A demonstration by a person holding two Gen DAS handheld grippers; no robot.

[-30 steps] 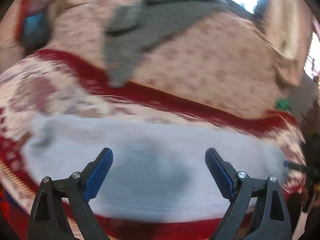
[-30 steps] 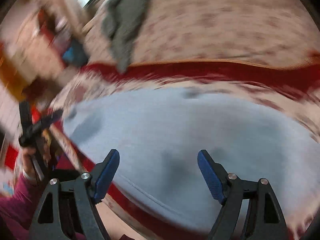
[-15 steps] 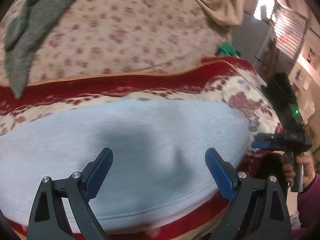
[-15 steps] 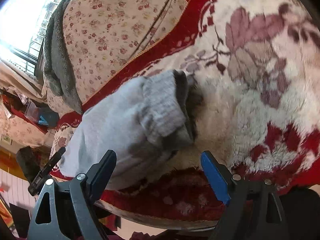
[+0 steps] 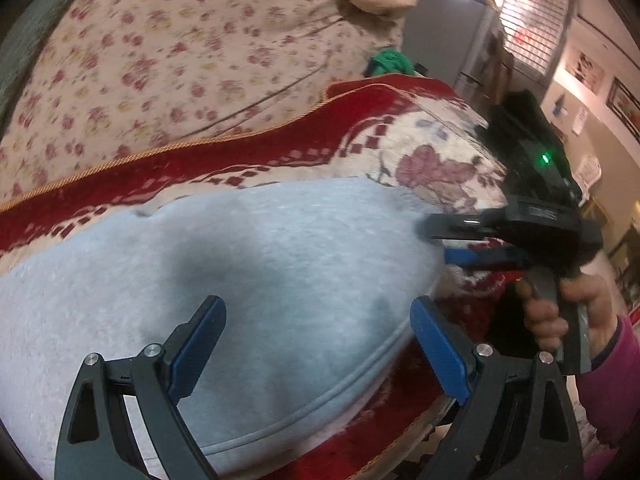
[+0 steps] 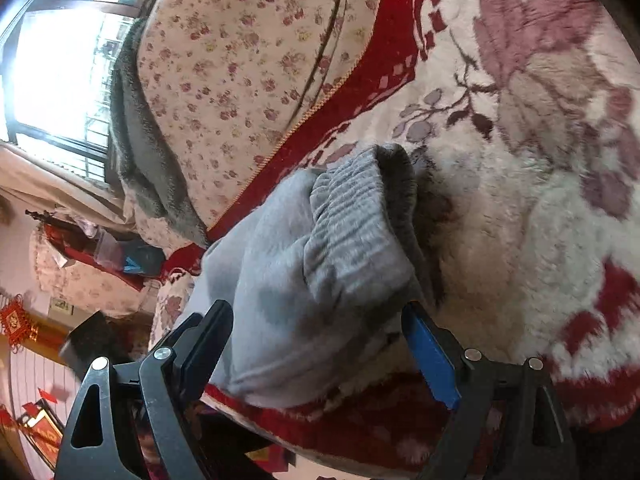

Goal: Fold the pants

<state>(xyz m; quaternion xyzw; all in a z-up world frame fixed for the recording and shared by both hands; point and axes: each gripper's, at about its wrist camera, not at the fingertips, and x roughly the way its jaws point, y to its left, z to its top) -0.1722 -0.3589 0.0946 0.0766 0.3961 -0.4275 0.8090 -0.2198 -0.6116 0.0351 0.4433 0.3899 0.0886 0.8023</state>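
Note:
The light grey pants lie flat across a red and white flowered blanket. My left gripper is open, hovering just above the pants near their front seam. In the right wrist view the ribbed cuff end of the pants lies bunched on the blanket. My right gripper is open, with the cuff end of the cloth between its two fingers. The right gripper also shows in the left wrist view, at the pants' right end, held by a hand in a pink sleeve.
A cream flowered cover rises behind the blanket. A dark grey garment lies on it near a bright window. A green item sits at the far right corner. The blanket's front edge drops off close to me.
The left gripper has swung right along the pants. The right gripper has moved in from beside the cuff end until its fingers straddle the cloth. Both jaws stayed open.

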